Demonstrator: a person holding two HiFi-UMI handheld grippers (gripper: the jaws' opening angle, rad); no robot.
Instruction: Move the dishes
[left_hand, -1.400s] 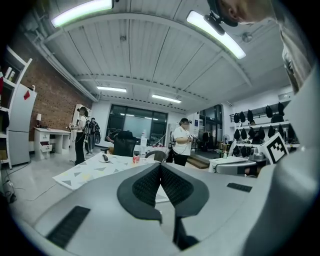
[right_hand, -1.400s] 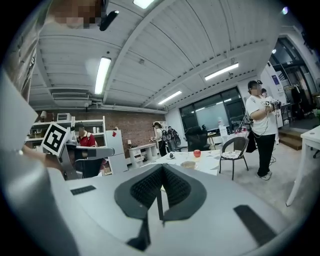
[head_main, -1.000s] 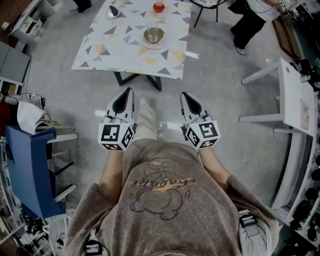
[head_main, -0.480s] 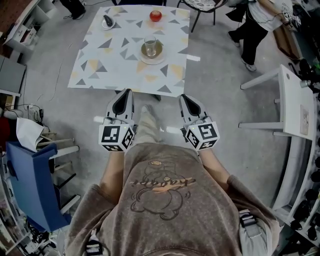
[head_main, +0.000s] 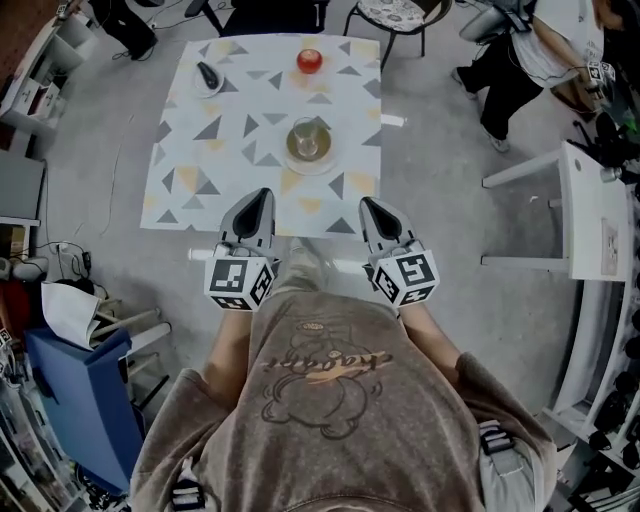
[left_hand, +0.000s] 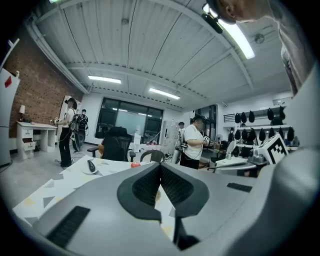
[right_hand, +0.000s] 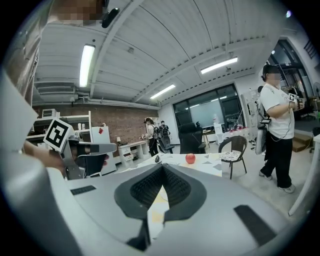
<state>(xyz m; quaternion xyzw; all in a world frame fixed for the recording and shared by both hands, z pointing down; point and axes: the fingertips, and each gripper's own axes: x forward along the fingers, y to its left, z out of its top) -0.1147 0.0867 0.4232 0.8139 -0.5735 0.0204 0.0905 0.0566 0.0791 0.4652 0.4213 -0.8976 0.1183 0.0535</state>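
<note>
Compared with a second ago, the square table covered with a white cloth printed with grey and yellow triangles (head_main: 200, 165) sits much lower in the head view and closer to the person. Both grippers, which then hung over bare floor, now reach its near edge. Their spacing and pose are unchanged.

The left gripper (head_main: 256, 200) has its jaws pressed together with nothing between them. The right gripper (head_main: 370, 207) is closed and empty as well. They are held side by side, well apart, and point toward the table.

The round pale plate (head_main: 327, 159) lies near the middle of the cloth, beyond and between the two gripper tips. A clear drinking glass (head_main: 307, 138) stands upright on it, and the plate's middle looks brownish. Only patterned cloth lies between the tips and this plate.

At the far left corner a small white saucer (head_main: 196, 86) holds a dark elongated object (head_main: 206, 74); I cannot tell what it is. A red round fruit (head_main: 310, 60) sits directly on the cloth near the far edge.

Beyond the table stand a black office chair (head_main: 270, 12) and a dark-framed chair with a patterned round seat (head_main: 395, 12). A person in a white shirt and black trousers (head_main: 530, 50) stands to the far right. A long white table (head_main: 590, 210) runs along the right side and a blue chair (head_main: 80, 390) stands at the lower left.
</note>
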